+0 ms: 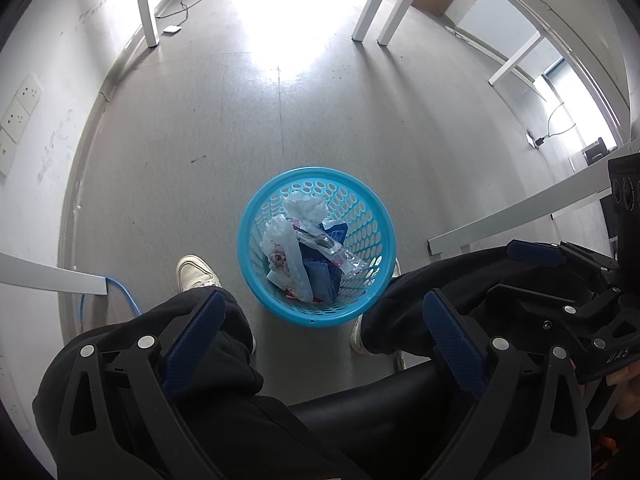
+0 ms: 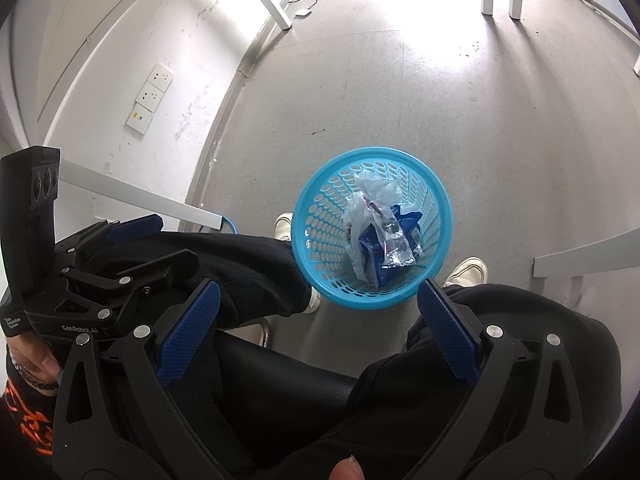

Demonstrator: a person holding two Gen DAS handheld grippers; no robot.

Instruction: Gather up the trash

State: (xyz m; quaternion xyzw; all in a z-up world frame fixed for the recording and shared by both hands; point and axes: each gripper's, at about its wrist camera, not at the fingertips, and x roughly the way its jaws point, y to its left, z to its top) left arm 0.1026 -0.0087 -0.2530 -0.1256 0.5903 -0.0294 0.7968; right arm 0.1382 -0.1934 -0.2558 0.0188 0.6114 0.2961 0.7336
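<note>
Left wrist: left gripper (image 1: 320, 344) jaws wide, empty (right gripper (image 2: 320, 332) likewise), above basket (image 1: 256, 216).

"genrobot.ai" in white on the black body of the left tool (image 2: 132, 240), smaller label there unreadable

I'm looking down on a grey speckled floor (image 1: 224, 120) with strong glare washing out its far end. A scuffed white wall (image 2: 132, 32) with white socket plates (image 2: 150, 98) runs along one side, where a thin dark cable (image 1: 188, 4) leads to a small white box (image 1: 172, 29). White table legs (image 1: 374, 4) stand further back.
</note>
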